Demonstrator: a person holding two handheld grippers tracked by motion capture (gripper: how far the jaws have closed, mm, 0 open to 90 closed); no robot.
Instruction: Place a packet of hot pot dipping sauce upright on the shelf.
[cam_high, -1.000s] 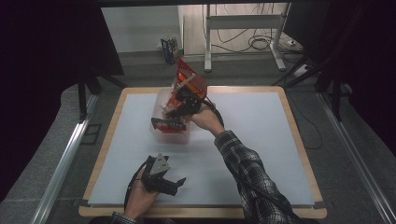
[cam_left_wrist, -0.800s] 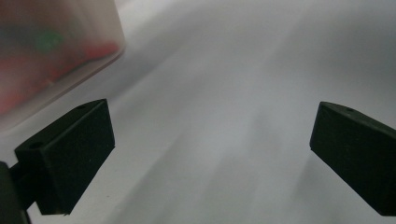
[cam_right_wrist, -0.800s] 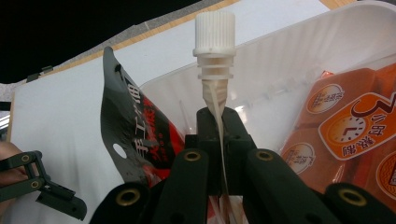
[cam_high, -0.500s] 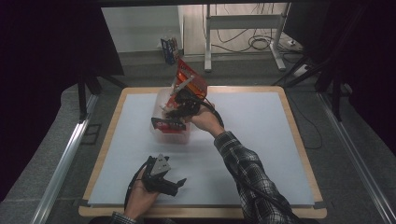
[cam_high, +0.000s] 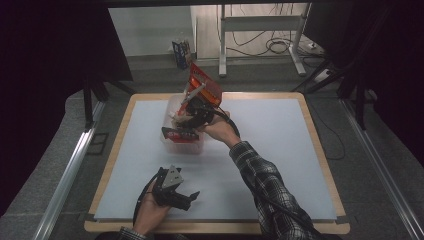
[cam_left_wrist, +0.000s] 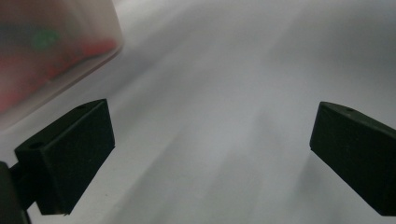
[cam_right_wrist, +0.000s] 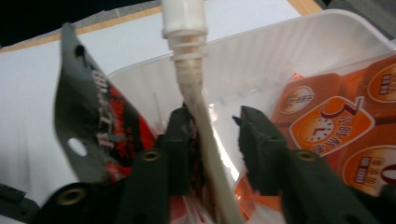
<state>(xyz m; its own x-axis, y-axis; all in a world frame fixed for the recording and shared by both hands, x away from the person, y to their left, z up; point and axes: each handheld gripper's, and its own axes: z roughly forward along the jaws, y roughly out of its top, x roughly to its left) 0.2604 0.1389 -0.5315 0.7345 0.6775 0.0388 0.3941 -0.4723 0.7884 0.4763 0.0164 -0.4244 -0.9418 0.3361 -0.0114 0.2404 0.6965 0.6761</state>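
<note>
Since a second ago, only my right gripper (cam_right_wrist: 215, 135) changes: its jaws have just been opening, the spouted pouch (cam_right_wrist: 198, 116) standing loose between them inside the clear bin (cam_right_wrist: 280, 51). Soft, light, slippery; I'd grip the stiff spout (cam_right_wrist: 184, 18) above. My left gripper (cam_left_wrist: 210, 154) rests wide on the counter (cam_high: 260, 150).

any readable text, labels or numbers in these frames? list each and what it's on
"3": large white numeral on the orange snack packet in the clear plastic tub, beside a printed clock face.
White characters on the black-and-red foil packet: too blurred to read.
Small round emblems on the orange packet: lettering too small to read.
White-capped squeeze pouch between the right gripper jaws: no text visible.
High view and left gripper view: nothing legible.
</note>
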